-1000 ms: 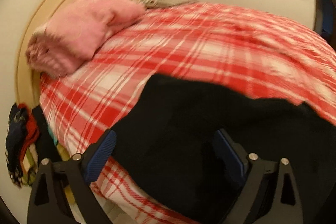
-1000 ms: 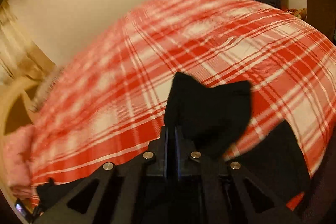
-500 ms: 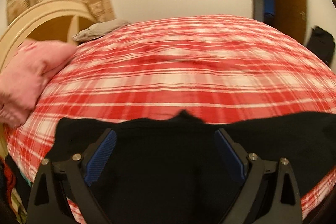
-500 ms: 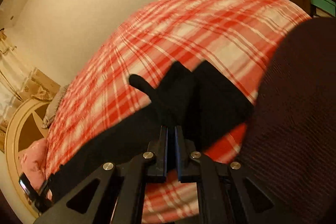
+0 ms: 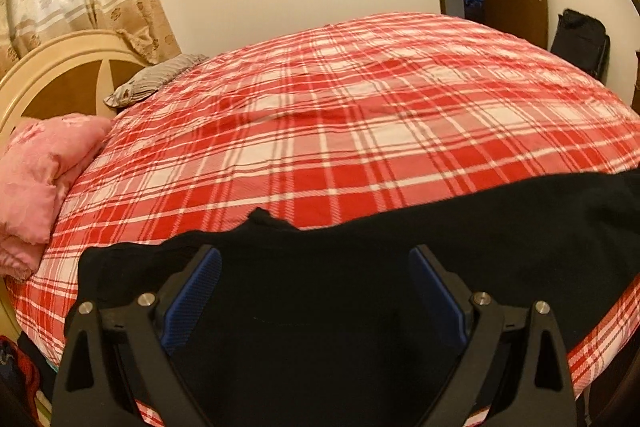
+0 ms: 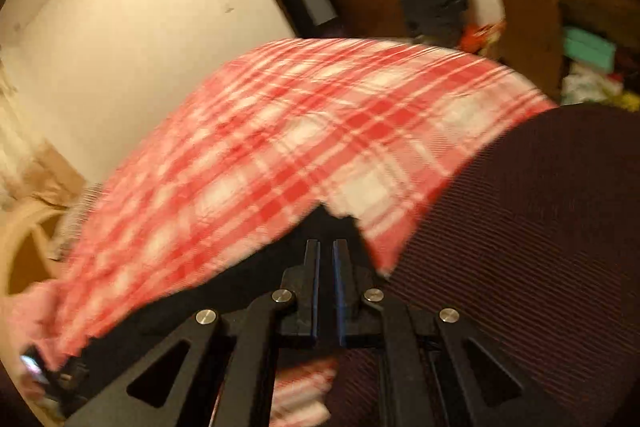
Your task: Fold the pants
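Pants (image 5: 360, 291), black ones, lie in a long dark strip across the near edge of the big bed (image 5: 360, 131). The bed is the biggest thing here. It has a red and white checked cover, and most of that cover is bare.

Next in size are the pants themselves. They reach from the left side of the bed to the right side, close to the person. The top edge of the strip has a small bump in it and is not quite straight. I cannot tell how many layers of cloth there are, because the black hides every crease. So I cannot say if one fold is done or none. They look long and stretched out, not a small neat pile, so I think most of the folding is left to do.

A pink blanket (image 5: 36, 179) sits in a heap at the left, by the headboard (image 5: 52, 59). A grey pillow (image 5: 152, 83) lies behind it. Both are well apart from the pants.

Now the small things. The left gripper (image 5: 316, 287) hangs over the pants with its blue pads spread wide. It holds nothing. The right gripper (image 6: 326, 287) has its two fingers pressed almost together, and black cloth (image 6: 320, 227) sticks out from between them, so it is pinching an end of the pants. That view is blurry. A dark ribbed sleeve or body (image 6: 520, 227) of the person fills its right side.
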{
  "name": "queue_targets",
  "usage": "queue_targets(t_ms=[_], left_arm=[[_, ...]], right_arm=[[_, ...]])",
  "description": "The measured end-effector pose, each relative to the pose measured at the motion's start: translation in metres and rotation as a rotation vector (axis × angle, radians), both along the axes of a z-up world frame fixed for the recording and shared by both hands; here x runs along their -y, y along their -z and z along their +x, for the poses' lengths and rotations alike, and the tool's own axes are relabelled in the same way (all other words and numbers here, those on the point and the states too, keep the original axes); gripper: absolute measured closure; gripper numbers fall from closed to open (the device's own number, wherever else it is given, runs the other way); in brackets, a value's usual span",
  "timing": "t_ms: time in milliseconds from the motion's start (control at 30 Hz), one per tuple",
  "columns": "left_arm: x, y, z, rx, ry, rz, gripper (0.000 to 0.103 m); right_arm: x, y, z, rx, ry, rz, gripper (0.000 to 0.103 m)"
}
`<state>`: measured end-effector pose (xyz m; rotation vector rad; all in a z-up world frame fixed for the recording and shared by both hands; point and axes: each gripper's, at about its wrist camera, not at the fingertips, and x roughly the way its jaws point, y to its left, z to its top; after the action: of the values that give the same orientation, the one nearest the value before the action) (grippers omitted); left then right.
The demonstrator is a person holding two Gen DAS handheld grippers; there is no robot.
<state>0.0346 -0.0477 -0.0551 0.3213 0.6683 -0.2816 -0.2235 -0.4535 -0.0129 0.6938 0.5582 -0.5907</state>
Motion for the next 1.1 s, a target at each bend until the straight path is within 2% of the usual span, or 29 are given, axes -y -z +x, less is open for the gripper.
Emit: queue_targets(t_ms=[33, 100, 167, 200, 267, 400, 433, 500, 533, 567, 667, 767, 933, 1000, 1100], left_arm=[[0.002, 0.000, -0.003, 0.004, 0.008, 0.007, 0.006], [0.003, 0.001, -0.006, 0.003, 0.017, 0.009, 0.006], [0.005, 0.004, -0.008, -0.007, 0.025, 0.012, 0.006], [0.007, 0.005, -0.008, -0.011, 0.023, 0.019, 0.006], [0.008, 0.006, -0.007, -0.015, 0.017, 0.024, 0.006], [0.009, 0.007, -0.005, -0.020, 0.002, 0.031, 0.006], [0.009, 0.007, -0.004, -0.023, 0.000, 0.035, 0.006], [0.009, 0.008, -0.004, -0.026, -0.004, 0.040, 0.006], [0.009, 0.009, -0.004, -0.027, -0.008, 0.043, 0.006], [0.009, 0.009, -0.004, -0.029, -0.012, 0.045, 0.006], [0.009, 0.011, -0.003, -0.037, -0.023, 0.052, 0.006], [0.010, 0.012, -0.003, -0.036, -0.021, 0.052, 0.006], [0.015, 0.016, -0.003, -0.051, -0.020, 0.056, 0.006], [0.016, 0.017, -0.005, -0.050, -0.026, 0.062, 0.006], [0.015, 0.014, -0.008, -0.052, -0.027, 0.050, 0.006]], right_arm=[[0.008, 0.000, 0.005, 0.011, -0.014, 0.015, 0.096], [0.023, 0.006, 0.018, 0.006, -0.042, 0.050, 0.088], [0.041, 0.022, 0.030, -0.005, -0.055, 0.122, 0.056], [0.047, 0.030, 0.035, -0.012, -0.064, 0.144, 0.051], [0.052, 0.043, 0.046, -0.047, -0.082, 0.155, 0.050], [0.057, 0.060, 0.067, -0.120, -0.131, 0.105, 0.050], [0.059, 0.066, 0.072, -0.146, -0.136, 0.103, 0.050], [0.059, 0.074, 0.079, -0.150, -0.161, 0.103, 0.060], [0.056, 0.075, 0.081, -0.168, -0.172, 0.074, 0.081], [0.053, 0.076, 0.084, -0.204, -0.176, 0.037, 0.094], [0.046, 0.074, 0.082, -0.178, -0.202, -0.004, 0.098], [0.035, 0.058, 0.076, -0.152, -0.207, -0.076, 0.098], [0.014, 0.019, 0.072, 0.032, -0.335, -0.156, 0.098], [0.016, 0.012, 0.076, 0.073, -0.355, -0.176, 0.098], [0.033, 0.029, 0.098, 0.026, -0.361, -0.114, 0.098]])
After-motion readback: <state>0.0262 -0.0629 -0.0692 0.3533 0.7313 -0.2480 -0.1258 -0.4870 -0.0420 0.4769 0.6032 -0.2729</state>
